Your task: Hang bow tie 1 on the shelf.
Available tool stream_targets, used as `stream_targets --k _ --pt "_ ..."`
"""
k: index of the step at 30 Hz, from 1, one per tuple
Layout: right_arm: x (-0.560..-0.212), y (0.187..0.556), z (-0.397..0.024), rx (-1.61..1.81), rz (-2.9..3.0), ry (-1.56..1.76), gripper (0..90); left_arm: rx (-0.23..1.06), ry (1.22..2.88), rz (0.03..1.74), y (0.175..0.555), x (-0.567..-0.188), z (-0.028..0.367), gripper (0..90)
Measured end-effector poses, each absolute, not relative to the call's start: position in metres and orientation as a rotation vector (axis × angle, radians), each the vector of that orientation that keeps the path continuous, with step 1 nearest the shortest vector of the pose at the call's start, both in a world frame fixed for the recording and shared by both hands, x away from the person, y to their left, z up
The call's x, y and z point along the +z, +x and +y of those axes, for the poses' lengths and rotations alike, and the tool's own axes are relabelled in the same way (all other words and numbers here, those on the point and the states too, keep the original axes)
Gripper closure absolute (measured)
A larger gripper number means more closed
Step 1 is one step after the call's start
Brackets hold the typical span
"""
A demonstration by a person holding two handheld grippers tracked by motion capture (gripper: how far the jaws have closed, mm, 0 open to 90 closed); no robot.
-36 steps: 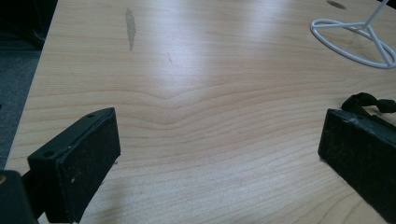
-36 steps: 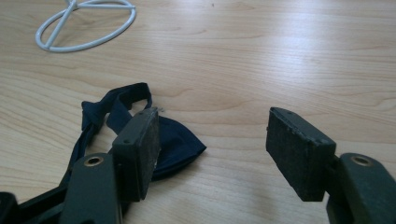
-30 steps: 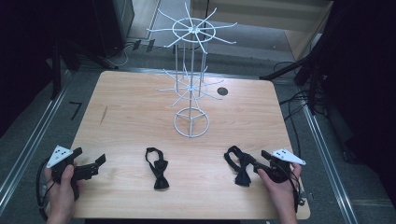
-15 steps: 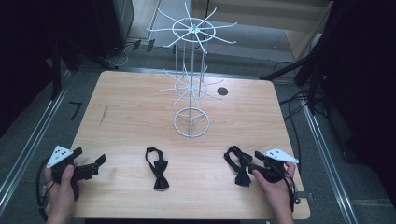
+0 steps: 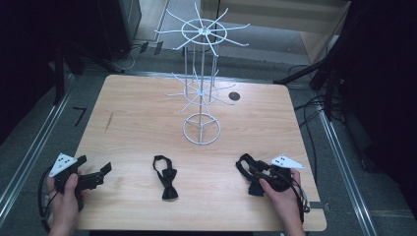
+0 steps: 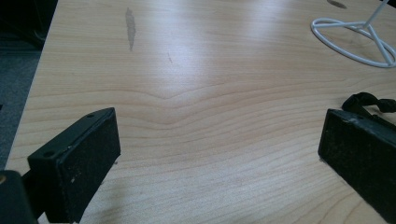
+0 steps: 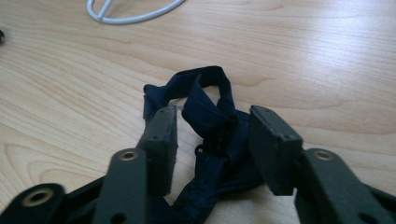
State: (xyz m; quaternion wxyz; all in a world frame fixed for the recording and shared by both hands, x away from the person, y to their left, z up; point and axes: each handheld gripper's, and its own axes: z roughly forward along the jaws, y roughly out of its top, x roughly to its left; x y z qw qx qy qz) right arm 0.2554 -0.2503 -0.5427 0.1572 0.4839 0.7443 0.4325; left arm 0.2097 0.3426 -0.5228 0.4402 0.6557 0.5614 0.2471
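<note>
Although no brand or writing can be read anywhere, the grey plates on both grippers carry small dark dots. On the table (image 5: pixel 147 113) the right gripper (image 7: pixel 212 135) sits low near the front right edge, its jaws half open and just closing around a dark bow tie (image 7: pixel 210 116); the tie's knot and strap lie between the pads, which do not yet press on it. A second bow tie (image 5: pixel 166 177) lies flat near the front middle, well apart from both tools. In the right gripper view a white wire ring, the base of the rack (image 5: pixel 201 129), lies beyond the tie. That rack stands at the table's middle, its spokes spreading on two levels. The left gripper (image 6: pixel 219 154) rests at the front left, jaws wide and empty over bare wood. A dark round spot (image 5: pixel 234 96) lies behind the rack.
</note>
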Motion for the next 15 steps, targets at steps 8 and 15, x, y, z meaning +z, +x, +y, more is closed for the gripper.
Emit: stream_targets --k 8,15 --pt "-0.5462 0.2567 -0.2459 1.189 2.178 1.400 68.8 0.615 1.630 1.392 0.2097 -0.5228 0.3426 0.0" --pt "-0.5455 0.2568 -0.2444 1.142 2.166 1.409 79.3 0.614 1.631 1.391 0.2099 -0.5229 0.3424 0.0"
